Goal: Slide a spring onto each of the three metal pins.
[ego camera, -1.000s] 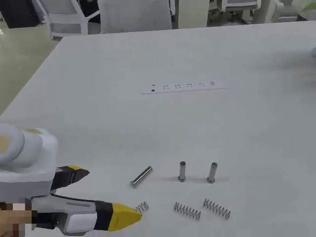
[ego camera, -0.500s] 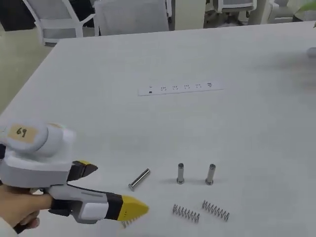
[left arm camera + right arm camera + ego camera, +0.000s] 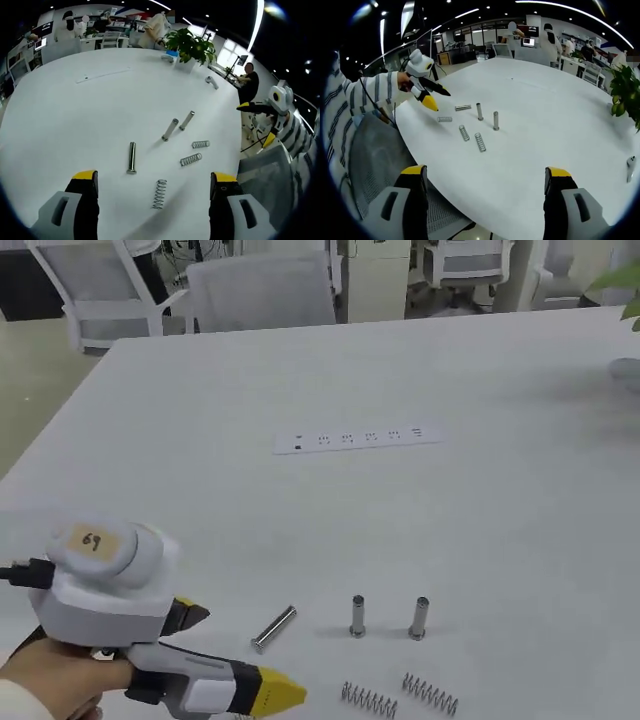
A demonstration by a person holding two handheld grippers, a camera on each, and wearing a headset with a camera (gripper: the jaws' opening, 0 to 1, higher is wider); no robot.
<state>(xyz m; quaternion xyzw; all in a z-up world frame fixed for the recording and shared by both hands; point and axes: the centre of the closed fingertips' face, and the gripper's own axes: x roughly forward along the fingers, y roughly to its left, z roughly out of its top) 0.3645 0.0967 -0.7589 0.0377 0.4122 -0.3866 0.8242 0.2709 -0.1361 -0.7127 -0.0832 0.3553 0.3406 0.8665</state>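
Observation:
Two metal pins (image 3: 357, 615) (image 3: 419, 618) stand upright on the white table (image 3: 400, 510); a third pin (image 3: 272, 628) lies flat to their left. Two springs (image 3: 368, 700) (image 3: 430, 693) lie in front of the upright pins. My left gripper (image 3: 250, 655) is open low over the table beside the lying pin. In the left gripper view the third spring (image 3: 160, 193) lies between the open left gripper's (image 3: 154, 176) fingers, just ahead of them, with the lying pin (image 3: 131, 157) beyond. My right gripper (image 3: 485, 172) is open off the table's near edge, well away from the springs (image 3: 464, 132) (image 3: 480, 142).
A white power strip (image 3: 347, 438) is set into the table's middle. Office chairs (image 3: 260, 290) stand at the far edge. A grey mesh chair (image 3: 370, 165) is below my right gripper. A potted plant (image 3: 190, 47) stands at a far end of the table.
My left gripper has come forward over the nearest spring, which is now hidden behind its lower finger in the head view. The head camera has tilted, shifting the picture.

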